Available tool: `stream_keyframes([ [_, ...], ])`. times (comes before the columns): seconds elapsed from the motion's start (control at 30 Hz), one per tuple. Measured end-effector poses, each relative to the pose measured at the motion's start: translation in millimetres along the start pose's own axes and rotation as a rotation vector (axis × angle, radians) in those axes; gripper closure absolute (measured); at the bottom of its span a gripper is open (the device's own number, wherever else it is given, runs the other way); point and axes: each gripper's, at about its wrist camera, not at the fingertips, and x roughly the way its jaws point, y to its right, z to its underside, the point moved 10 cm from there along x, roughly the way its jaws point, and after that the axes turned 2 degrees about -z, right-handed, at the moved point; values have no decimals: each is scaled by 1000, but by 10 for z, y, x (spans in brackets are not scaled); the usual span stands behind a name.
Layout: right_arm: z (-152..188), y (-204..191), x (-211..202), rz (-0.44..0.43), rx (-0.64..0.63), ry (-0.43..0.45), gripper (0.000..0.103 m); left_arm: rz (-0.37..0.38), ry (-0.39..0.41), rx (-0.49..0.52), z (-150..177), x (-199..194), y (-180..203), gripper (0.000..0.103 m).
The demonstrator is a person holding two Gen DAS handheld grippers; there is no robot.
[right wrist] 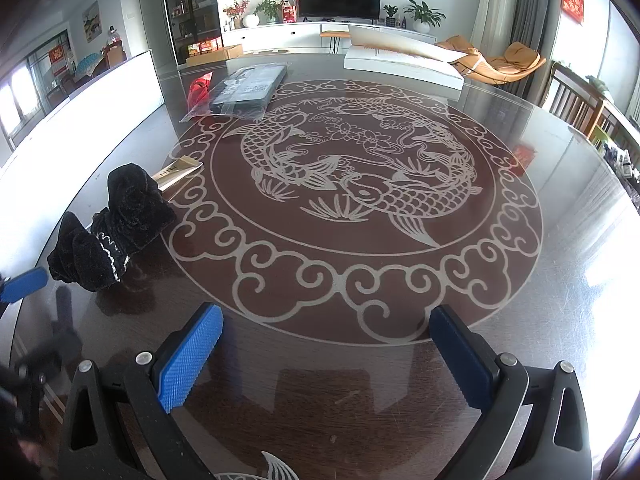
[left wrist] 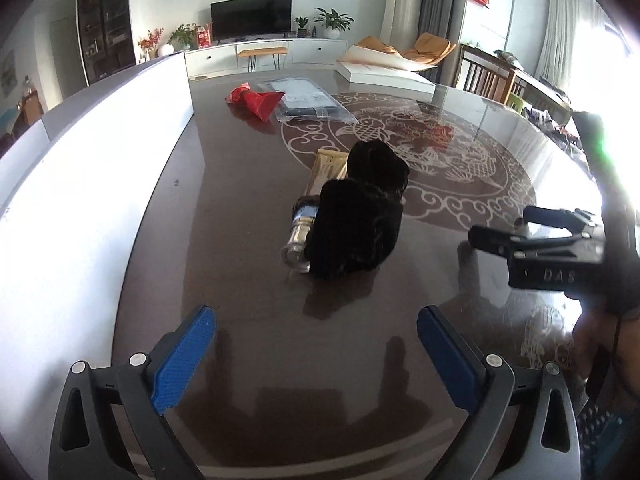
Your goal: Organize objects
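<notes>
A black velvet pouch [left wrist: 360,216] lies on the dark glass-topped table [left wrist: 240,280], draped over a clear and silver bottle-like thing [left wrist: 302,236] and a gold tube [left wrist: 326,166]. My left gripper [left wrist: 316,356] stands wide open just short of the pouch, with nothing between its blue pads. In the right wrist view the pouch [right wrist: 116,220] is at the far left, with the gold tube [right wrist: 176,172] behind it. My right gripper [right wrist: 326,356] is open and empty over the table's carp pattern [right wrist: 352,168]. Its black body [left wrist: 552,264] shows at the right of the left wrist view.
A red bag [left wrist: 256,100] and a plastic-wrapped dark package [left wrist: 308,102] lie at the far side. A flat white box [right wrist: 404,64] sits at the back right. A tall white board [left wrist: 100,160] runs along the table's left edge. A gloved hand [left wrist: 616,240] holds the right gripper.
</notes>
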Motion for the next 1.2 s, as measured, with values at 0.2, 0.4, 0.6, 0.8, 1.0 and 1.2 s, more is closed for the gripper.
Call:
stream_keyframes([
  [0.2,2,-6,4,0,0,0,0,-28,-17,16,279,-76,-107,0],
  [0.4,2,-6,3,0,0,0,0,-77,18,-34,364,-136,-210,0],
  [0.6,3,-5,5,-2,2,-2,0,-83,42,-27,390,-159,-203,0],
  [0.8,-120,-333,-211,-198,229,0,0,-83,62,-30,371,-162,-194,0],
  [1.0,-432,-1320,-55,-372,173,-72,3,-83,64,-29,368,-164,-187,0],
  [1.2,-329,-1421,101,-435,172,-111,59,-82,65,-29,370,-161,-183,0],
])
